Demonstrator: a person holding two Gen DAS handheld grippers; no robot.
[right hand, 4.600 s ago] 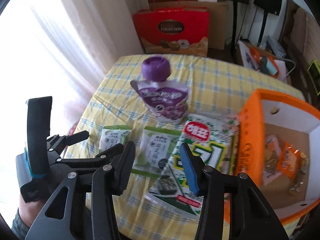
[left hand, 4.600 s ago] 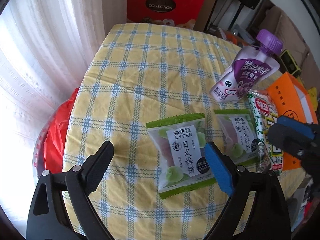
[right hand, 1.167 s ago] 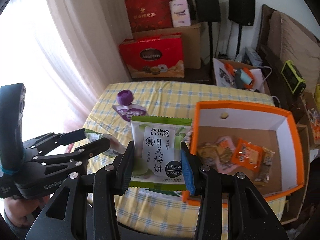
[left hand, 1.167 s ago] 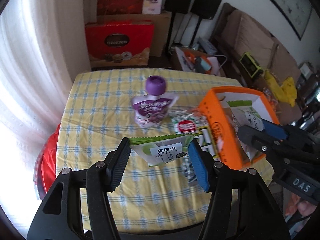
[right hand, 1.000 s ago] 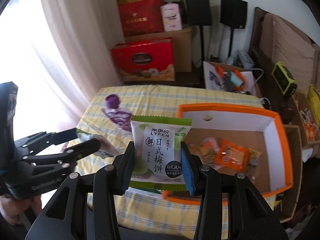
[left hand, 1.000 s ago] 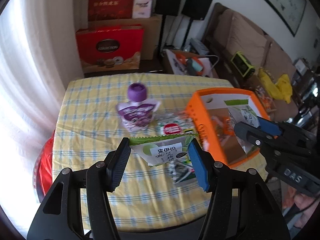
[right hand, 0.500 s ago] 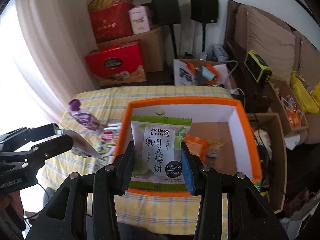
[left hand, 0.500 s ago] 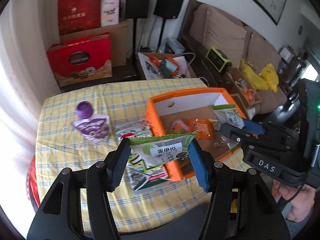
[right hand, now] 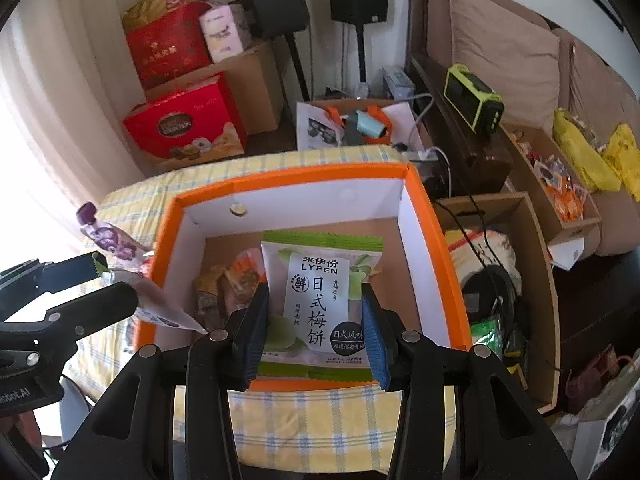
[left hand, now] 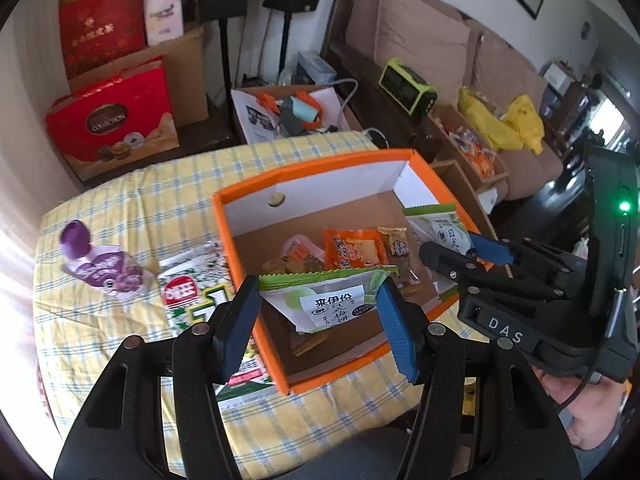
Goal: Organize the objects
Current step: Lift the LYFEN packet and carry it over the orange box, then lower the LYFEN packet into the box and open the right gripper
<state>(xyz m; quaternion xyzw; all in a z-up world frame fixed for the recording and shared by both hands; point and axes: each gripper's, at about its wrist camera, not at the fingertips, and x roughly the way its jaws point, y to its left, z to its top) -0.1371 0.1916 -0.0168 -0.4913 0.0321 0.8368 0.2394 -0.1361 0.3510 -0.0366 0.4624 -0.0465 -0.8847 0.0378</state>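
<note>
Left tongs [left hand: 318, 316] and right tongs [right hand: 314, 330] angled steeply down, each clenched on a green-and-white plastic plum-cake packet [left hand: 328, 298] [right hand: 320, 300], above the orange-rimmed cardboard box [right hand: 424, 240] at the table's [left hand: 140, 200] right edge.

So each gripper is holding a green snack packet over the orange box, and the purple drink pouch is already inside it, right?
Not quite. Each gripper, left and right, does hold a green snack packet over the orange box, but the left wrist view shows the purple drink pouch lying on the checked tablecloth outside it.
</note>
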